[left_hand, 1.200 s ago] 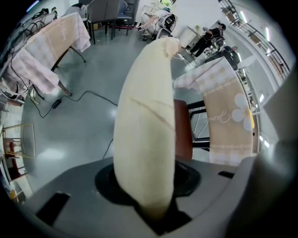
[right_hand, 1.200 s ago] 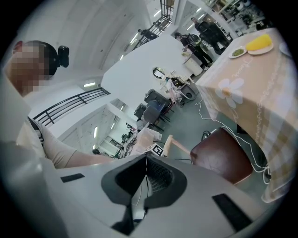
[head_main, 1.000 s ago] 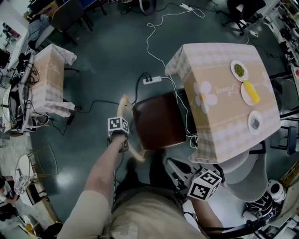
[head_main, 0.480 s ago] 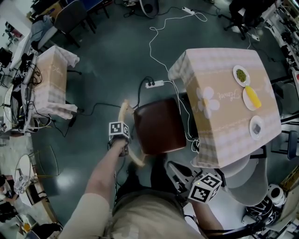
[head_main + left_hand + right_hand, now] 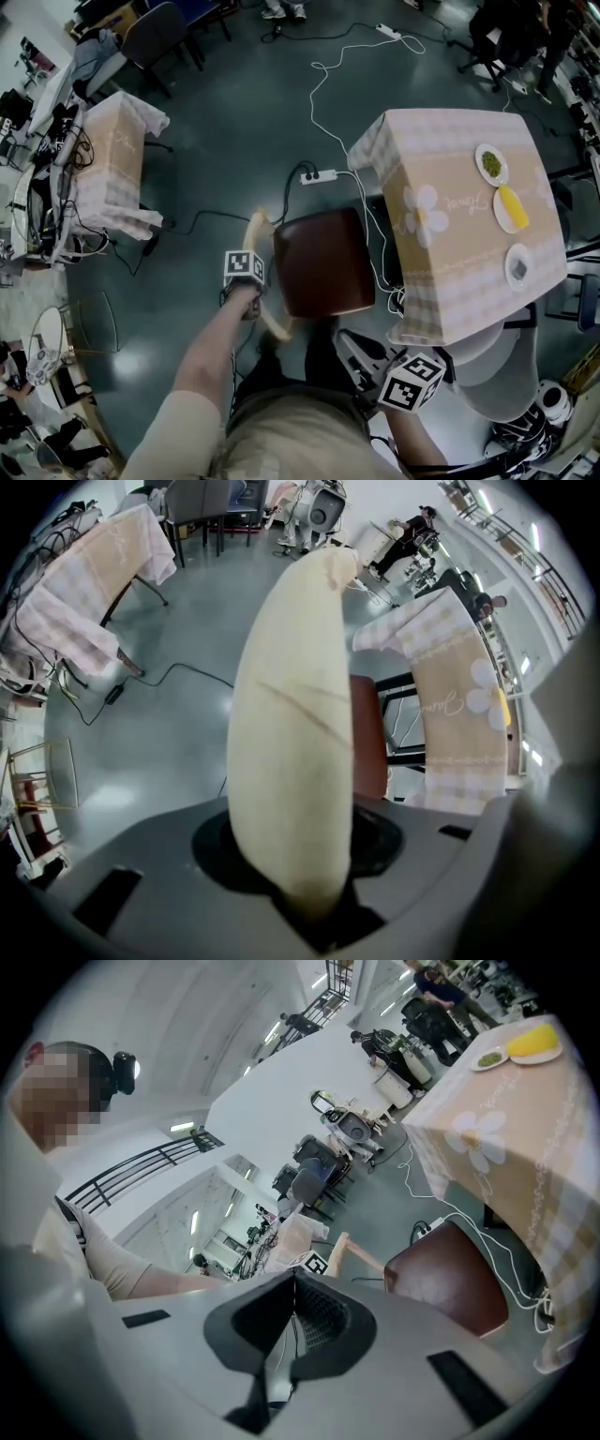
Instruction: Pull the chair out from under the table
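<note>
Left gripper (image 5: pixel 251 283): jaws clamped across the pale wooden backrest rail (image 5: pixel 292 714), which fills the gap between them. It points steeply down, on the side of the chair (image 5: pixel 314 267) away from the table (image 5: pixel 469 234).

Chair: brown padded seat (image 5: pixel 323 262) sits just beside the table's cloth-draped side and looks mostly out from under it. I cannot tell whether the seat edge touches the cloth.

Handling, by judgement: stiff wooden frame, moderate weight, should slide on the smooth floor rather than need lifting. The curved rail is the sound place to hold it. A grip near mid-rail would keep the chair from swivelling. A white cable (image 5: pixel 373 225) trails on the floor between chair and table, so the legs may snag it.

Right gripper (image 5: pixel 293 1326): jaws pressed together, holding nothing, near the table's closest corner.
</note>
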### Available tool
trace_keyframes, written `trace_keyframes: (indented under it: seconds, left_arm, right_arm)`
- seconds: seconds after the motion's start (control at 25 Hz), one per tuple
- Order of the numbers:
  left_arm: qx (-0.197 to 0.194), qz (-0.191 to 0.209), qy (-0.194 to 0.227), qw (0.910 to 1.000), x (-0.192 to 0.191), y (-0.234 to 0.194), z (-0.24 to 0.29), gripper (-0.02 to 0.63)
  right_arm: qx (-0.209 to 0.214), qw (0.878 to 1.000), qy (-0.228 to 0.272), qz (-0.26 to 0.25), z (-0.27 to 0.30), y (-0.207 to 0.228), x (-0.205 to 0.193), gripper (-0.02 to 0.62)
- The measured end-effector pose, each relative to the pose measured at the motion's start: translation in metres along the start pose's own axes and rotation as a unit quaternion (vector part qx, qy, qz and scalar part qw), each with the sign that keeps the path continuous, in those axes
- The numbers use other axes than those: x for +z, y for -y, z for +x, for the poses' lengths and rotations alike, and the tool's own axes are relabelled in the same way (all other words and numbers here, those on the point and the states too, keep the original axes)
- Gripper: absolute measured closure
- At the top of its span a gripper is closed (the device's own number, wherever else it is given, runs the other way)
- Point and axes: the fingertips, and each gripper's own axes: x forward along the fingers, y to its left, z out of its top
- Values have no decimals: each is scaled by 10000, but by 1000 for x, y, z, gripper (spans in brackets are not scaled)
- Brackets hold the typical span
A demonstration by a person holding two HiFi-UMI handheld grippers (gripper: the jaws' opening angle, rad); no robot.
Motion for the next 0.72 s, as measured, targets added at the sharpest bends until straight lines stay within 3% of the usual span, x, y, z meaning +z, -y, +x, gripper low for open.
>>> trace_keyframes:
  seconds: [0.72]
  left_arm:
    - [73, 105, -171, 9998, -2, -1, -6, 454]
  right_arm:
    - [94, 9999, -41, 10, 5, -1, 3, 584]
